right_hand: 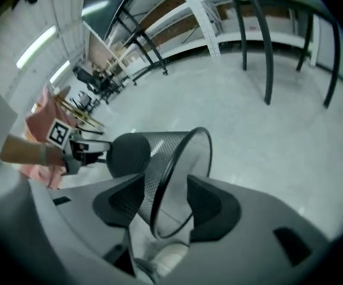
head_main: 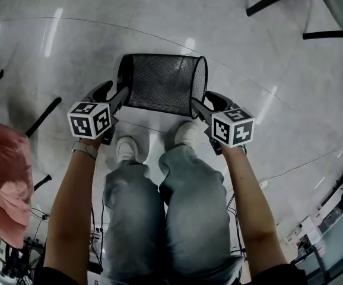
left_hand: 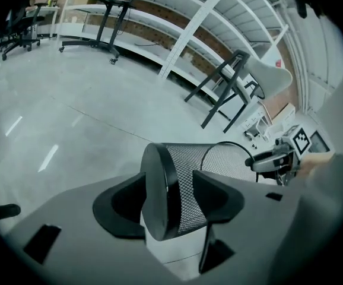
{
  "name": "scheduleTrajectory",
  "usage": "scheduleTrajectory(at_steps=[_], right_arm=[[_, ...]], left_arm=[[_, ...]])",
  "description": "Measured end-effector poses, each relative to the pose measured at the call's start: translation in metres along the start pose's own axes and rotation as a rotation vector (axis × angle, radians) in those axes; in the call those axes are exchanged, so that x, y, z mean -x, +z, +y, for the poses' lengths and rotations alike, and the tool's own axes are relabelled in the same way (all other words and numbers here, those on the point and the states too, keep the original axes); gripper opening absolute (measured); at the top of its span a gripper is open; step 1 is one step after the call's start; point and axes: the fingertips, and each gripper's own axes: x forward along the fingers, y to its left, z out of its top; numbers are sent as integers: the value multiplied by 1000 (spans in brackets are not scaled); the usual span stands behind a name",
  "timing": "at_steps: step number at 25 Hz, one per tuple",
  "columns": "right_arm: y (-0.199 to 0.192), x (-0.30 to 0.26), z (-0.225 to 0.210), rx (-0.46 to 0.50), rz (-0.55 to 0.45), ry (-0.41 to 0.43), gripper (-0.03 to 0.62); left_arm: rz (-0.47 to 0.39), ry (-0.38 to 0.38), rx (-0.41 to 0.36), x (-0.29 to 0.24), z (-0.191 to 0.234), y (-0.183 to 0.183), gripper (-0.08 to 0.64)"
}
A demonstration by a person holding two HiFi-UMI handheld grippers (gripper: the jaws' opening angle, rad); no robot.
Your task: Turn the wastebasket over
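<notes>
Black mesh wastebasket [head_main: 162,82] is lying on its side on the pale floor [head_main: 159,16], just ahead of the person's white shoes [head_main: 126,147]. Its solid base is pointing to the person's left and its open rim to the right.

Left gripper [head_main: 113,92] is sitting at the base end with its jaws spread wide. In the left gripper view [left_hand: 171,195] they are straddling the base edge of the basket [left_hand: 186,177], and the pads are not visibly pressing on it.

Right gripper [head_main: 209,103] is sitting at the rim end, jaws also wide apart. In the right gripper view [right_hand: 167,203] the wire rim of the basket [right_hand: 153,153] is passing between them with a gap showing on each side, so nothing is being gripped.
</notes>
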Motion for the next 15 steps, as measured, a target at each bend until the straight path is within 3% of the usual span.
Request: scheduleTrajectory(at_steps=[2,4,6,7,8,11,15], right_arm=[[-7,7,-4,62,55,-127,223],[-10,8,-2,70,74,-171,191],[-10,6,2,28,58,-171,126],[-9,5,3,-4,46,-163,120],[-10,4,3,-40,36,-151,116],[-16,4,4,-111,27,-104,100],[-24,10,0,-122,24,-48,93]], left_arm=[[-7,-17,27,-3,0,2,244],[-14,-45,76,-6,0,3,244],[-21,-87,127,-7,-4,4,212],[-27,-102,148,-7,-6,5,161],[-33,-105,164,-6,-7,5,160],[-44,-66,232,-2,-7,1,155],[-49,-50,296,11,-15,-15,127]])
